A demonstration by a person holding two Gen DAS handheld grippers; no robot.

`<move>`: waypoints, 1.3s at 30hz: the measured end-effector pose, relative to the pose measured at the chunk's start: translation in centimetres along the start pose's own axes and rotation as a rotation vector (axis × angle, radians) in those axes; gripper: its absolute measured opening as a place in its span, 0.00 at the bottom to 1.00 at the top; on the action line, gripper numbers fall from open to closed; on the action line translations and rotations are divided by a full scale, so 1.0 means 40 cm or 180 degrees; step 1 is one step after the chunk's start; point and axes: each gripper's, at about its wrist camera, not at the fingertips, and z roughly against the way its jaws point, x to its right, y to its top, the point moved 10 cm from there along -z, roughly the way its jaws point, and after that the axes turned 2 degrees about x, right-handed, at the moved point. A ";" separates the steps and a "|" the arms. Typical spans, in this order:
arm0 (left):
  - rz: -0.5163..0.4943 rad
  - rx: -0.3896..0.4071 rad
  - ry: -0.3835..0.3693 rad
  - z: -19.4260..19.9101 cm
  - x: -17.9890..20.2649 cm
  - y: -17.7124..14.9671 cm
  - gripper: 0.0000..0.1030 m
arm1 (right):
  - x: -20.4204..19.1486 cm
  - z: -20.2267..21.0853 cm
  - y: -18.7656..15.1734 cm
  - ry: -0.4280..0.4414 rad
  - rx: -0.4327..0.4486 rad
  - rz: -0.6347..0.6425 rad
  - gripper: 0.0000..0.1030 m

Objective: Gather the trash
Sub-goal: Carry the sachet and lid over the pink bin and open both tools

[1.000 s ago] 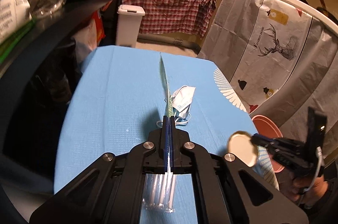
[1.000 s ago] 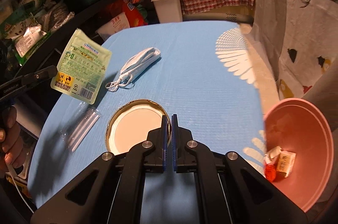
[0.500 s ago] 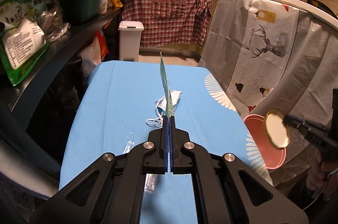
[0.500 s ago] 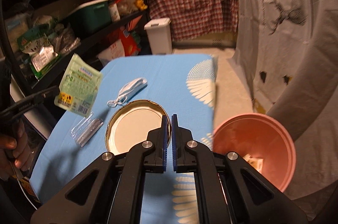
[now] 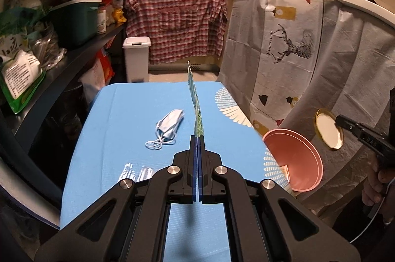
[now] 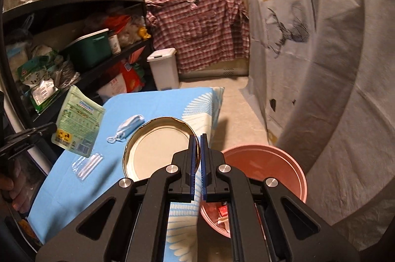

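Two black two-finger grippers are each clamped on a piece of trash above a table draped in a light blue cloth (image 5: 118, 128). The left gripper (image 5: 197, 136) has its jaws pressed together on the lower edge of a flat green printed sachet (image 5: 195, 103), seen edge-on in its own view and face-on in the right wrist view (image 6: 77, 123), where it hangs over the table's left edge. The right gripper (image 6: 198, 136) has its jaws nearly together, pinching the rim of a round gold-rimmed metal jar lid with a white inside (image 6: 160, 145); in the left wrist view the lid (image 5: 328, 129) hangs in the air to the right of the table, above and beyond a pink round plastic basin (image 5: 308, 163). The basin sits low, just beside the table's right edge, with some red and white scraps (image 6: 221, 211) in its bottom. On the cloth nearer the cameras lies a clear plastic packet of white straws (image 6: 88, 162). Further along lies a crumpled light blue face mask with white ear loops (image 5: 169, 123). Beyond the table's far end stands a white lidded bin (image 5: 136, 59) on the floor, and behind it hangs a red checked shirt (image 5: 177, 22). Dark shelves (image 6: 74, 0) crowded with bags and boxes run along the left.
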 end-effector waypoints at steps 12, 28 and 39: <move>-0.0139 0.0004 -0.0079 -0.008 0.101 0.010 0.00 | 0.118 0.017 -0.012 -0.0270 0.0046 -0.0253 0.04; -0.0278 -0.0065 -0.0413 -0.075 0.282 0.027 0.00 | 0.223 -0.009 -0.019 -0.0595 -0.0021 -0.0336 0.04; -0.0455 -0.0197 -0.0665 -0.142 0.441 0.002 0.00 | 0.288 -0.039 -0.027 -0.0750 -0.0075 -0.0381 0.04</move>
